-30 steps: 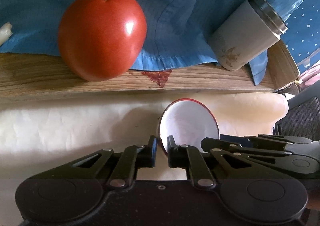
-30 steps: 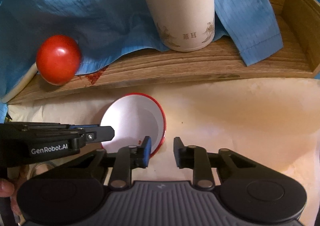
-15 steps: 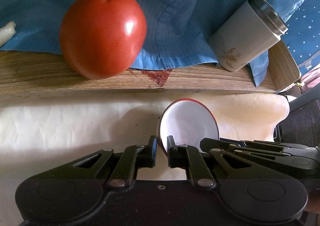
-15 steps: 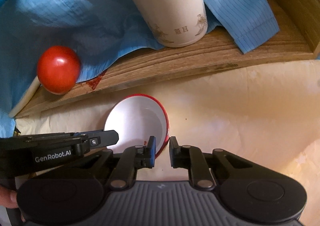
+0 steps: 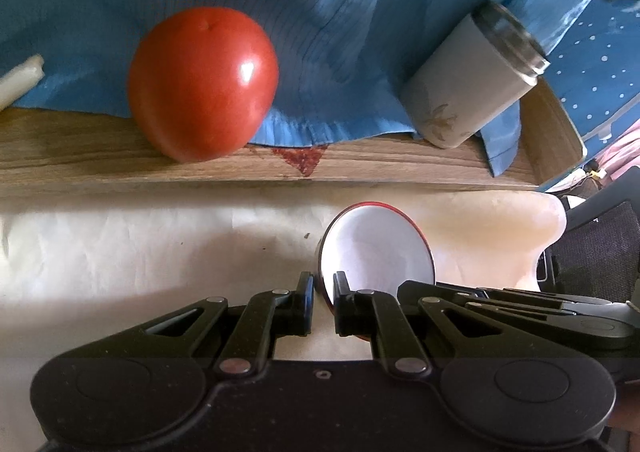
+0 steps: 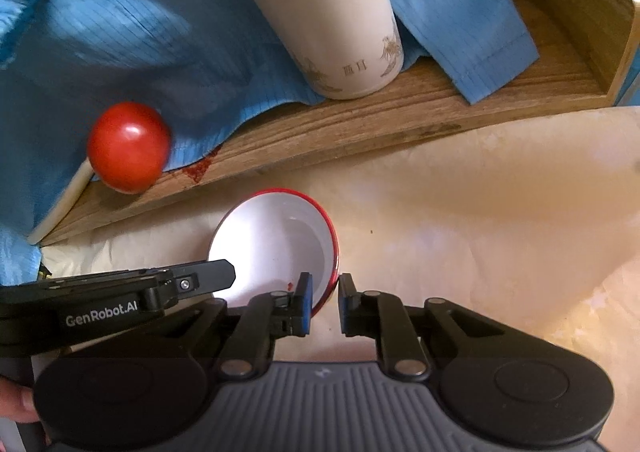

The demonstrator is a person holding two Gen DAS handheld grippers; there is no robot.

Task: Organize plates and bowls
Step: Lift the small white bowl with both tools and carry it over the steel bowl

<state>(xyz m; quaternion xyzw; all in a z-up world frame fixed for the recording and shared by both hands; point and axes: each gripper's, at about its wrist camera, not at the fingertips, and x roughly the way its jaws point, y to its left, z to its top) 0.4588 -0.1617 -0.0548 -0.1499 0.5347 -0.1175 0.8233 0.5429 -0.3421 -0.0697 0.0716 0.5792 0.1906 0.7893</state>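
So both my tongs are on the same little bowl (image 6: 276,248) right now, white inside with a red rim, sitting on the cream paper-ish cover (image 6: 460,236) of the table, just in front of the wooden tray (image 6: 400,112). My left gripper (image 5: 323,292) is pinched on the bowl's rim on its left side, one finger outside the wall and one inside, and the bowl looks tipped up toward that camera, though I can't tell if it's actually off the surface. My right gripper (image 6: 323,292) is clamped on the near right part of the rim the same way, blue-padded finger inside the bowl, the other one outside. From the right camera I can see the left gripper (image 6: 208,276) poking in from the left edge over the bowl, and from the left camera the right gripper (image 5: 408,288) comes in from the right side. There's a tiny red speck (image 6: 289,285) inside the bowl near my right inner finger. On the tray behind: a tomato (image 5: 202,82) near the front edge, a rumpled blue cloth (image 5: 340,32), a cream tumbler (image 6: 324,16) with a metal top standing on it, and a reddish smear (image 5: 302,160) on the wood beside the tomato.
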